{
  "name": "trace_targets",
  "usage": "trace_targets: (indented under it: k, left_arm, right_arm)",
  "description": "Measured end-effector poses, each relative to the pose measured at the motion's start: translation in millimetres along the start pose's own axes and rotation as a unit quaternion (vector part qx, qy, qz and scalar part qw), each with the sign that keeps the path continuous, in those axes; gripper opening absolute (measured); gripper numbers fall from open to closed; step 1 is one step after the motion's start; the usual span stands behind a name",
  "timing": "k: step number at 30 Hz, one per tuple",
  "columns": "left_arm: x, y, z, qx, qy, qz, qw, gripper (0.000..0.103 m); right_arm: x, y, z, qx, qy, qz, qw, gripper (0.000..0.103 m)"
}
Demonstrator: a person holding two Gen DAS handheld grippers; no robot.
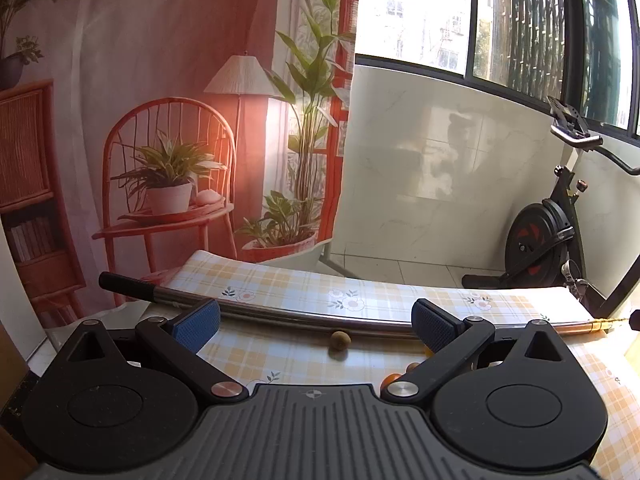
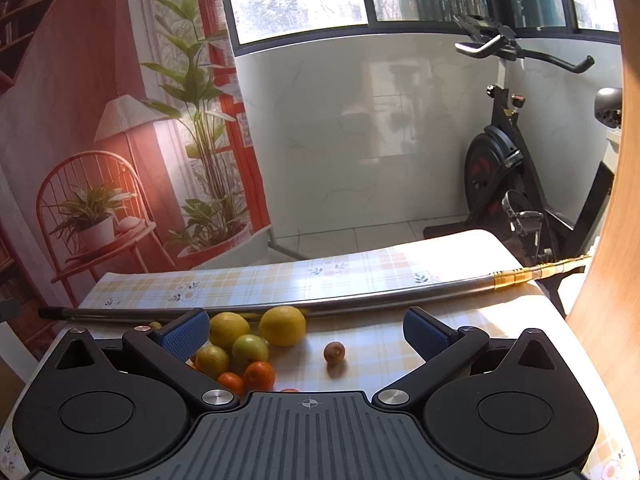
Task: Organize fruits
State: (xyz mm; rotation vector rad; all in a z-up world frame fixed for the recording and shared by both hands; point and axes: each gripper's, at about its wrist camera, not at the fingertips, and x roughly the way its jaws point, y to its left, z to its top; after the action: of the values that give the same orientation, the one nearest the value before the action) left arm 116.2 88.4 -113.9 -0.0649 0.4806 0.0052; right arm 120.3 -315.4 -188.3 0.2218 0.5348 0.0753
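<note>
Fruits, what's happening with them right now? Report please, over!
Left gripper open, empty. Right gripper open, empty. Lemons, limes, tangerines bunched left; small brown fruit alone. Metal pole lies behind them across the table.

Left tool (image 1: 316, 326) held with blue pads (image 1: 198, 326) wide apart, nothing gripped, over checked tabletop (image 1: 280, 284). Small brown round fruit (image 1: 340, 339) seen between the pads, just in front of long metal pole (image 1: 304, 314) laid across tabletop. Orange fruits (image 1: 394, 376) partly hidden at the fruit's right, beside right finger.
</note>
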Motion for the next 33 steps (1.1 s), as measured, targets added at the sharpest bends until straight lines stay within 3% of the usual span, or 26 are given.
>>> trace_targets:
  k: [5, 10, 14, 22, 26, 29, 33]
  left_arm:
    - [36, 2, -12, -0.015, 0.026, -0.017, 0.9994, 0.103]
    - [65, -2, -22, 0.011, 0.042, -0.002, 0.9991, 0.103]
    - [82, -6, -29, 0.033, 0.032, 0.011, 0.9989, 0.103]
    - [139, -13, -39, 0.067, 0.070, 0.011, 0.9952, 0.101]
    - [160, -17, -46, 0.101, 0.075, 0.010, 0.9919, 0.092]
    - [180, -12, -50, 0.098, 0.075, -0.015, 0.9922, 0.075]
    - [193, -7, -54, 0.076, 0.065, -0.039, 0.9942, 0.075]
  right_arm:
    - [33, -2, -15, -0.022, 0.011, -0.018, 1.000, 0.103]
    - [58, -1, -24, -0.025, 0.026, -0.003, 0.999, 0.103]
    - [71, 3, -29, -0.038, 0.025, -0.001, 0.999, 0.103]
    - [93, -2, -26, -0.017, 0.035, 0.016, 0.999, 0.103]
    - [105, -5, -26, -0.011, 0.042, 0.017, 0.999, 0.103]
    - [112, -8, -27, -0.007, 0.048, 0.014, 0.999, 0.103]
    - [118, -12, -29, -0.002, 0.056, 0.016, 0.998, 0.103]
